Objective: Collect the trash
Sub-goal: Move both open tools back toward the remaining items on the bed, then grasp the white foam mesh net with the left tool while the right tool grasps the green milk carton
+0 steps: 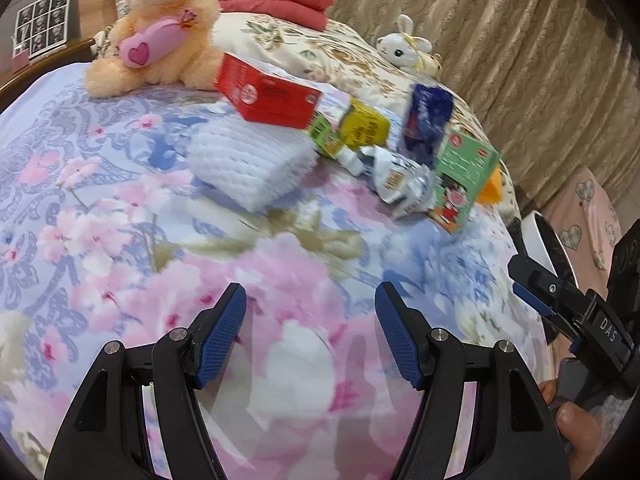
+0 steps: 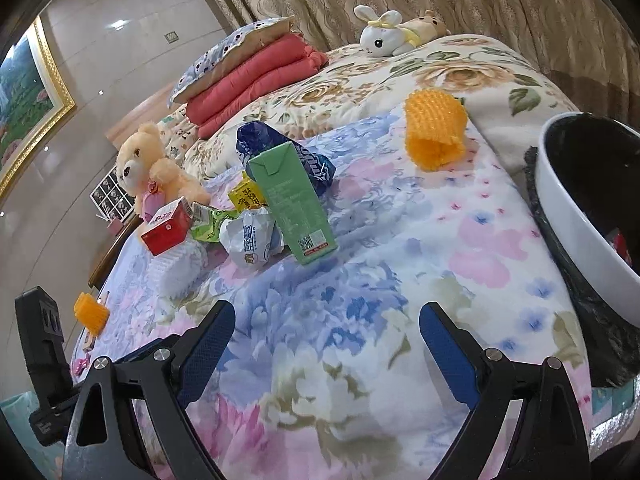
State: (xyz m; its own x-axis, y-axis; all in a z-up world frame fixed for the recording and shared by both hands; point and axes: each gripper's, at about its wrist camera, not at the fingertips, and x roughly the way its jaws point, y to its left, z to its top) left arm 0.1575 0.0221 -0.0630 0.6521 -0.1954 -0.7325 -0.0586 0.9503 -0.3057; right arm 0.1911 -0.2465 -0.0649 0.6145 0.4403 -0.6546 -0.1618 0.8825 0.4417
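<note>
Presently both the left gripper (image 1: 310,312) and right gripper (image 2: 326,334) hang wide open and empty above the floral bedspread (image 2: 360,320), short of the far litter heap around the green carton (image 2: 294,200); judged next: reach, clamp one piece, carry it right to the lined bin (image 2: 576,216).

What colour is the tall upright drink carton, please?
Light green tall upright drink carton; clearest in the right wrist view.

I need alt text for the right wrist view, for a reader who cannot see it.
The open right hand-held gripper hovers over a floral bedspread. Ahead stands a green carton among a crumpled white wrapper, a red box and an orange foam net; a lined trash bin sits right.
</note>
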